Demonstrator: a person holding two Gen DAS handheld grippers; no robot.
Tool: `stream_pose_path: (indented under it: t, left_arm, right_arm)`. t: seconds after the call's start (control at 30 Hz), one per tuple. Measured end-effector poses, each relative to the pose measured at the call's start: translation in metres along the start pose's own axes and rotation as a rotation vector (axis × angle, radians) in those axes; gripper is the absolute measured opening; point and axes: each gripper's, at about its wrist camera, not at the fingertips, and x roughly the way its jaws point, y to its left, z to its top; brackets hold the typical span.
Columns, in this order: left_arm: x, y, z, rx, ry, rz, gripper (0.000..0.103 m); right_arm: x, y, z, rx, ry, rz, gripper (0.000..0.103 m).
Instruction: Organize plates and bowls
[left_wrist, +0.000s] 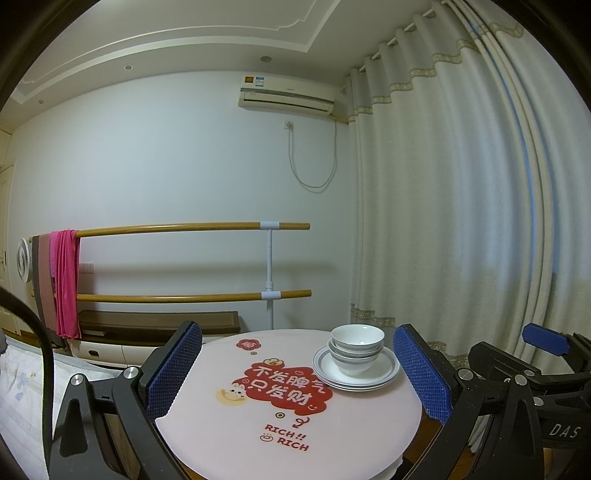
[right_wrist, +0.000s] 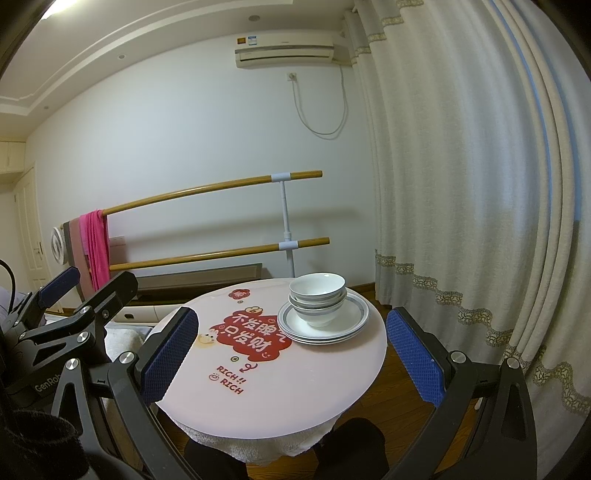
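A stack of white bowls (left_wrist: 357, 349) (right_wrist: 317, 297) with grey rims sits nested on a stack of white plates (left_wrist: 380, 373) (right_wrist: 351, 321) at the far right of the small round table (left_wrist: 229, 424) (right_wrist: 295, 398). The table has a pale pink cover with red printed lettering. My left gripper (left_wrist: 297, 362) is held open above the table's near side, well short of the dishes, with nothing between its blue pads. My right gripper (right_wrist: 291, 347) is also open and empty, back from the stack. Each gripper shows at the edge of the other's view.
A long cream curtain (left_wrist: 461, 206) (right_wrist: 480, 184) hangs close to the right of the table. Behind it stands a wooden two-bar rail (left_wrist: 192, 227) (right_wrist: 207, 190) with a pink cloth (left_wrist: 66, 280) (right_wrist: 96, 247) draped over it. Wooden floor (right_wrist: 399, 373) shows below the table.
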Motion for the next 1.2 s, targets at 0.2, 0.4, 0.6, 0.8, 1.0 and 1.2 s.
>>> stream_pose_path:
  t: [0.2, 0.4, 0.6, 0.8, 1.0, 1.2]
  left_arm:
    - [0.0001, -0.0001, -0.0013, 0.003, 0.000, 0.000, 0.102]
    - [-0.0005, 0.0005, -0.0024, 0.001, -0.006, -0.003, 0.102]
    - [0.0000, 0.0016, -0.0022, 0.001, -0.005, -0.004, 0.102]
    - [0.0004, 0.0022, -0.0022, 0.001, -0.003, -0.004, 0.102]
    - [0.0002, 0.0025, -0.0015, 0.003, -0.003, -0.003, 0.102]
    - [0.0001, 0.0020, -0.0015, 0.003, -0.002, -0.004, 0.102]
  right_arm:
    - [-0.0006, -0.0011, -0.0005, 0.000, 0.000, 0.002, 0.103]
    - [-0.0007, -0.0016, -0.0017, 0.002, 0.001, 0.003, 0.103]
    - [-0.0010, -0.0018, -0.0023, 0.002, 0.000, 0.004, 0.103]
    - [-0.0012, -0.0017, -0.0026, 0.003, 0.003, 0.003, 0.103]
    - [-0.0011, -0.0019, -0.0024, 0.003, 0.004, 0.003, 0.103]
    - [-0.0010, -0.0017, -0.0021, 0.003, 0.005, 0.002, 0.103]
